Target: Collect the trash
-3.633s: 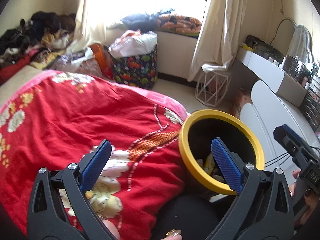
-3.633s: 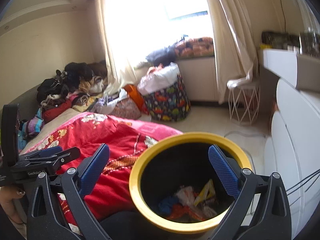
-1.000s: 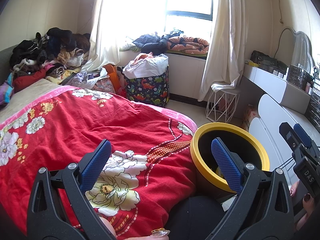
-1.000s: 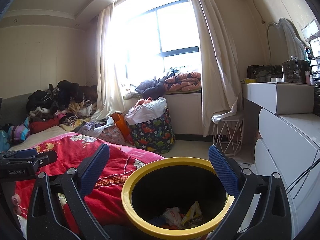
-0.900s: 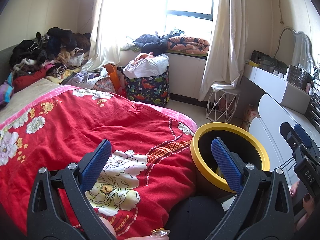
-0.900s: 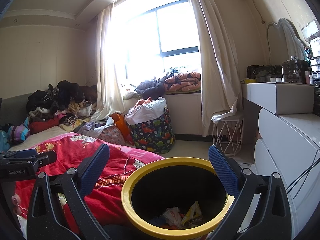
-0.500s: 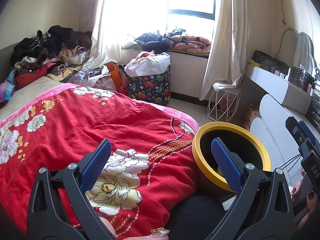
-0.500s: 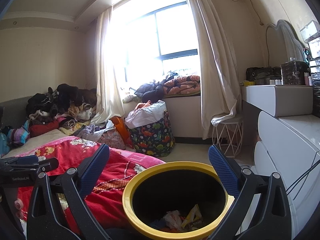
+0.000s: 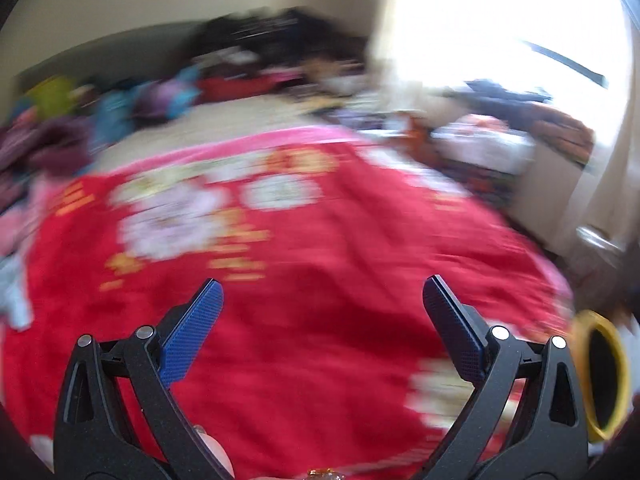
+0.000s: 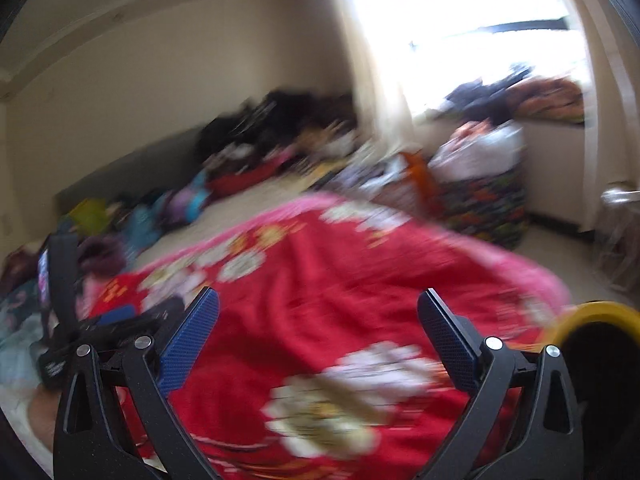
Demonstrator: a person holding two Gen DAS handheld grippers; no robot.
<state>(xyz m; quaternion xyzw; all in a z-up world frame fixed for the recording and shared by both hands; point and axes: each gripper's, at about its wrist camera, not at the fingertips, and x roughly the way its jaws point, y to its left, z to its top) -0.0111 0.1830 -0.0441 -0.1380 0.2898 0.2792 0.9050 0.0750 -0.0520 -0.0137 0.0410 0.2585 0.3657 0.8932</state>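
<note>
Trash bin (image 9: pixel 608 376): yellow rim, black inside, round mouth. In the left wrist view it sits at the far right edge, just beside the red blanket's (image 9: pixel 320 280) lower right corner, seen almost edge-on. In the right wrist view the bin (image 10: pixel 596 316) is cut off by the lower right of the frame; only an arc of yellow rim and a dark interior show. Contents cannot be made out in either view.

My left gripper (image 9: pixel 320 320) is spread wide, blue pads apart, nothing between them. My right gripper (image 10: pixel 318 324) is likewise spread and holds nothing. Both hang above the blanket. From the right wrist view, the left gripper's black body (image 10: pixel 80 320) shows at the lower left.

Both frames are heavily motion-blurred. No loose piece of trash can be picked out on the bed. Small things along the far side are only coloured smears.

Surface: a bed covered by the red blanket with white and yellow flowers and a pink border (image 10: pixel 280 208). Beyond it, a beige strip of mattress (image 9: pixel 224 116) and a dark heap of clothes (image 10: pixel 276 120) against the cream wall. Right of that, a bright window (image 10: pixel 460 12) with pale curtains, a patterned fabric basket (image 10: pixel 484 200) stuffed with white material on the floor, bedding piled on the sill (image 10: pixel 548 96).
</note>
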